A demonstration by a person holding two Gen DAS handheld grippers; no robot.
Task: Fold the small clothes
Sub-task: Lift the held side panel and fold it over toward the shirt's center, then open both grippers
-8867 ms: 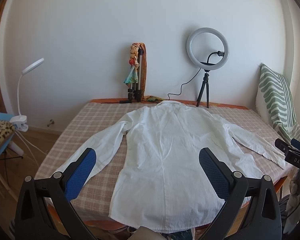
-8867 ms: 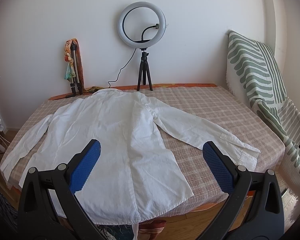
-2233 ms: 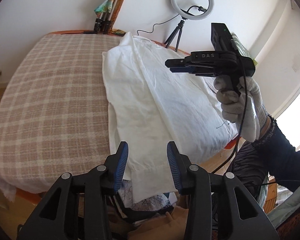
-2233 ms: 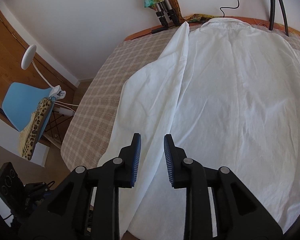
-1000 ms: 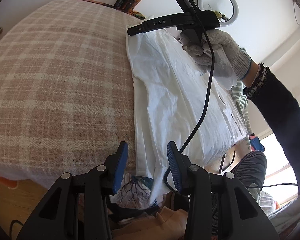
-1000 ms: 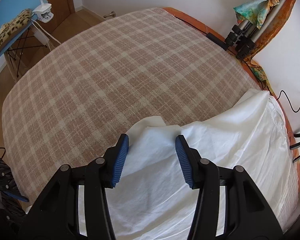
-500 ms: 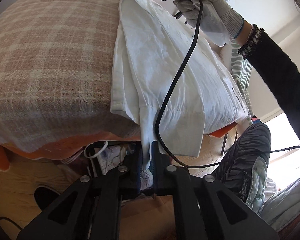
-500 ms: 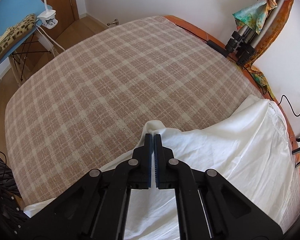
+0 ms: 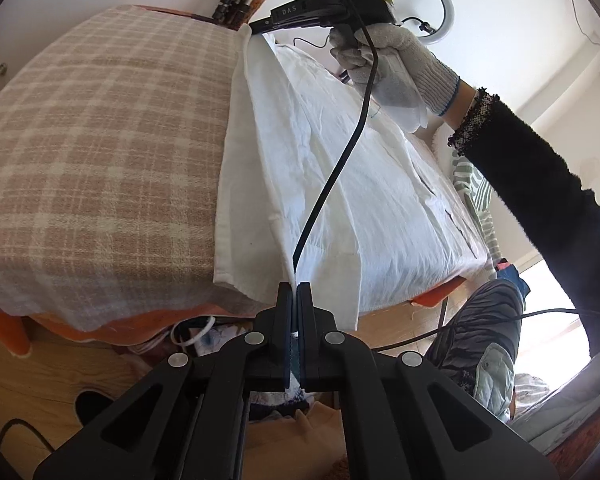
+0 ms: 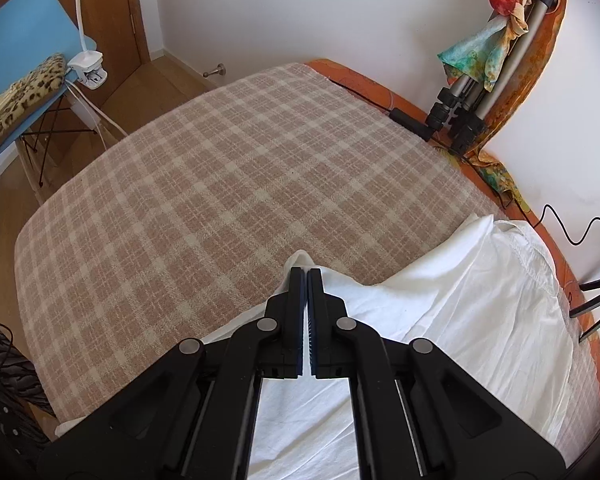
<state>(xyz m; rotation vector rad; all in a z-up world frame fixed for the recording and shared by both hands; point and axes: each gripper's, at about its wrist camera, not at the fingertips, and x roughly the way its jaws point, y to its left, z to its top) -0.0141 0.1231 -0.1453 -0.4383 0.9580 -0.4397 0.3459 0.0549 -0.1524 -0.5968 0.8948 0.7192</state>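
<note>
A white long-sleeved shirt (image 9: 380, 184) lies on a checked tablecloth (image 9: 100, 140), its left sleeve folded in over the body. My left gripper (image 9: 295, 286) is shut on the shirt's folded left edge near the hem, at the table's near edge. My right gripper (image 10: 305, 270) is shut on the same folded edge of the shirt (image 10: 440, 320) near the shoulder, lifting it into a small peak. In the left wrist view the right gripper (image 9: 256, 28) shows held in a gloved hand (image 9: 392, 68), at the shirt's far end.
A ring light (image 9: 416, 4) and a tripod with a colourful scarf (image 10: 488, 52) stand at the table's far edge by the wall. A blue chair (image 10: 24, 52) with a leopard cloth and a clip lamp stands to the left. A striped cushion (image 9: 476, 192) lies on the right.
Both grippers went from open to shut on the shirt's folded left edge. That edge has since risen off the cloth, tenting between the two grips.
</note>
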